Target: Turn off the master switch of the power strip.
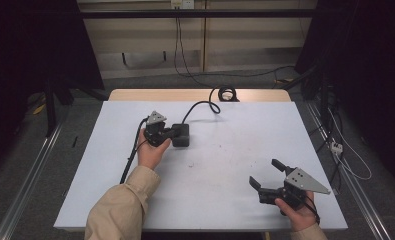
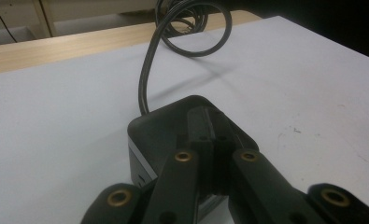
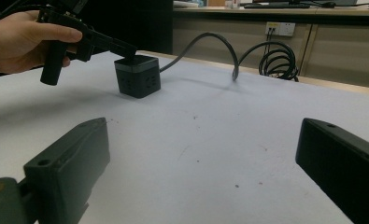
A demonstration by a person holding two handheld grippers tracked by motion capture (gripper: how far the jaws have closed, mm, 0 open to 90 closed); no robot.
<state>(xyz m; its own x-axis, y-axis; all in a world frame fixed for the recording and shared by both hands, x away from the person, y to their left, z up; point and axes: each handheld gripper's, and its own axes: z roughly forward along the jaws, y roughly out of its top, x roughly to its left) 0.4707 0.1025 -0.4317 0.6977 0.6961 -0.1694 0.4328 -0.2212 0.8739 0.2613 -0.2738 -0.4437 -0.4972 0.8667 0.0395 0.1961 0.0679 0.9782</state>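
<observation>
A black cube-shaped power socket stands left of centre on the white table top. Its grey cable runs back to a coil at the far edge. My left gripper is shut, jaws pressed together with nothing between them, its tips over the cube's top; I cannot tell whether they touch it. My right gripper stands open near the front right, with nothing between its fingers.
A wooden strip borders the table's far edge. Loose cables and a white plug block lie on the floor at the right. Metal rails run along the floor on both sides.
</observation>
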